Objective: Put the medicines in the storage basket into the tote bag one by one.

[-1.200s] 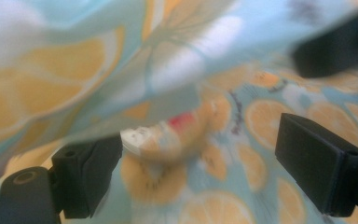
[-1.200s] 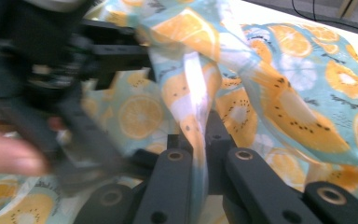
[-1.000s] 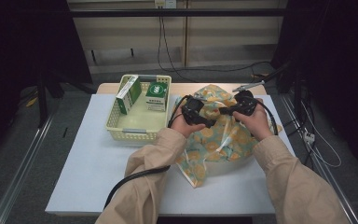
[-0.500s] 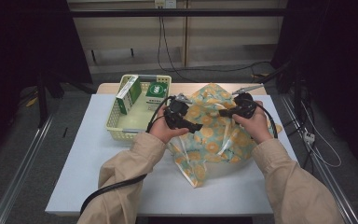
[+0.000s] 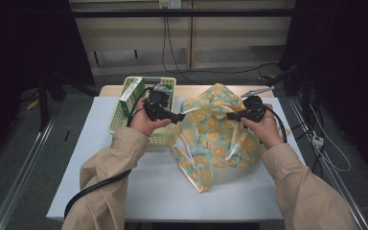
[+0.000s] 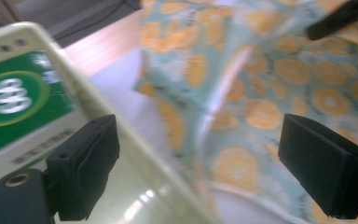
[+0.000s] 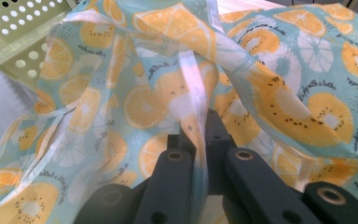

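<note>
One pale green basket [image 5: 124, 112] stands upper left of centre in the high view, on the white table [image 5: 163, 187]. In it I count two green-and-white boxes: one [image 5: 131, 89] upright at its left wall, the other largely hidden behind the left gripper [image 5: 178, 116]. One bag [image 5: 214, 136], teal with orange slices and white drawstrings, lies crumpled at the centre of the frame, its left edge just beside the basket's right wall. The left gripper sits over the basket's right side with its tips pointing right toward the bag; in the left gripper view the jaws stand wide apart with nothing between them, a box label [image 6: 14, 100] and the basket rim behind the left jaw, the bag's cloth behind the right. The right gripper [image 5: 230, 115], right of centre, points left into the bag's top; in the right gripper view its jaws are pressed together on a white drawstring [image 7: 192, 93] and fold of the bag. Two grippers, two hands.
</note>
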Demonstrator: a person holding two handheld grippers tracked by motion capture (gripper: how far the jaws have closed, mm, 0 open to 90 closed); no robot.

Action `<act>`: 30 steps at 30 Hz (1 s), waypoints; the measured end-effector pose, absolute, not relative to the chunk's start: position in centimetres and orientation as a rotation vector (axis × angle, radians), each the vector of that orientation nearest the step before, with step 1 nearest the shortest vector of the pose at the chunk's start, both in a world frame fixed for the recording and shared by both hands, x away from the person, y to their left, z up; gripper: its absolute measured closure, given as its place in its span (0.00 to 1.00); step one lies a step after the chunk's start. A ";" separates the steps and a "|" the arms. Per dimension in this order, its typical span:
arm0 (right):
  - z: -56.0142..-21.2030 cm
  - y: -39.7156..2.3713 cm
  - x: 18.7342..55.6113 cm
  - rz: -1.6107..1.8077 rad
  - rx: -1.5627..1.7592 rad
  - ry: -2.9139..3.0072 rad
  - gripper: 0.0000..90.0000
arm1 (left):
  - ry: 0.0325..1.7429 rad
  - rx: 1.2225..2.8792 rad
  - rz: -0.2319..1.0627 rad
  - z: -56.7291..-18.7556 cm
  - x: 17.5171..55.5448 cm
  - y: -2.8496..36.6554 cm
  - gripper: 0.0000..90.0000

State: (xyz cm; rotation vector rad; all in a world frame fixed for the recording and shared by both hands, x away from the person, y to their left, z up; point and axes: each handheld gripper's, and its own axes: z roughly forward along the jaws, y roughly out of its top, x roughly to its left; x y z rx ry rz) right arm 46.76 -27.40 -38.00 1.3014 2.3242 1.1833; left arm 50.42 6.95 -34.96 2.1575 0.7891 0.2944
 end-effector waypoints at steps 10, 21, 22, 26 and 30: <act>-38.1 -27.7 46.7 1.188 1.308 2.330 1.00 | 0.921 2.107 0.306 -35.6 53.5 9.3 0.12; -38.0 -27.8 46.7 1.209 1.308 2.327 1.00 | 0.971 2.119 0.378 -37.2 55.7 10.1 0.10; -38.0 -27.8 46.7 1.210 1.305 2.328 1.00 | 0.976 2.116 0.387 -37.4 56.0 10.2 0.10; -37.9 -27.8 46.7 1.211 1.299 2.332 1.00 | 0.998 2.107 0.418 -38.0 56.7 10.5 0.09; -37.9 -28.0 46.7 1.218 1.302 2.328 1.00 | 1.034 2.120 0.425 -38.6 57.5 10.6 0.08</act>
